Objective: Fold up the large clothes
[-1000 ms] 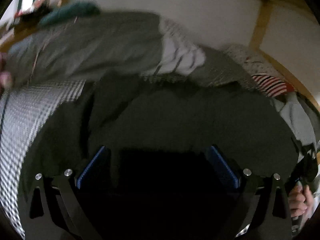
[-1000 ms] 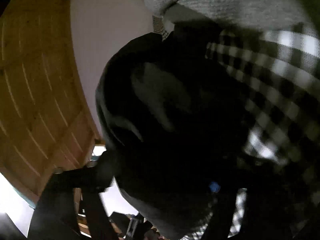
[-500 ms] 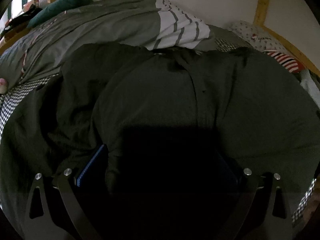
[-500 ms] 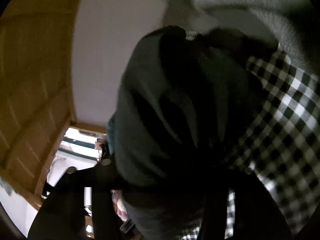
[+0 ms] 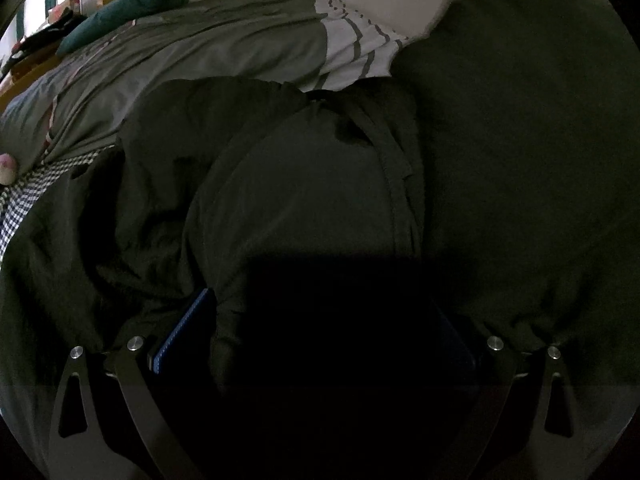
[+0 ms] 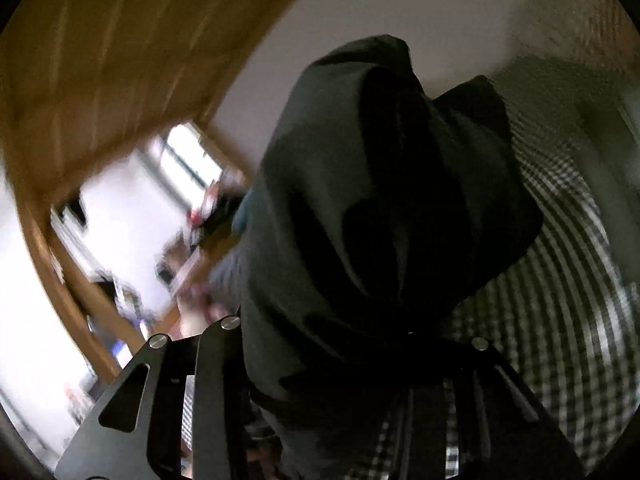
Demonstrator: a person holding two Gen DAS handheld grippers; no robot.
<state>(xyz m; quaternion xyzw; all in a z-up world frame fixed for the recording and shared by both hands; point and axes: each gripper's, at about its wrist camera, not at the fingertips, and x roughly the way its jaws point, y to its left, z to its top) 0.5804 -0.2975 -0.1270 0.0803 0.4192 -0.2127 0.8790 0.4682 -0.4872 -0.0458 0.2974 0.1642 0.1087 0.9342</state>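
Ahead of the left gripper (image 5: 316, 344), the dark olive-green fabric garment (image 5: 304, 184) lies on the checked bedcover (image 5: 28, 188); a fold is pinched between its jaws, anchoring it. Meanwhile the right gripper (image 6: 340, 364), jaws just closing, clamps a bunched part of the garment (image 6: 360, 200) lifted off the bedcover (image 6: 560, 320), probably for folding over.

I'm seeing a dark green garment (image 5: 304, 200) lying over black-and-white check sheet (image 5: 24, 196). The duvet (image 5: 192, 52) is showing grey, with white stripes.
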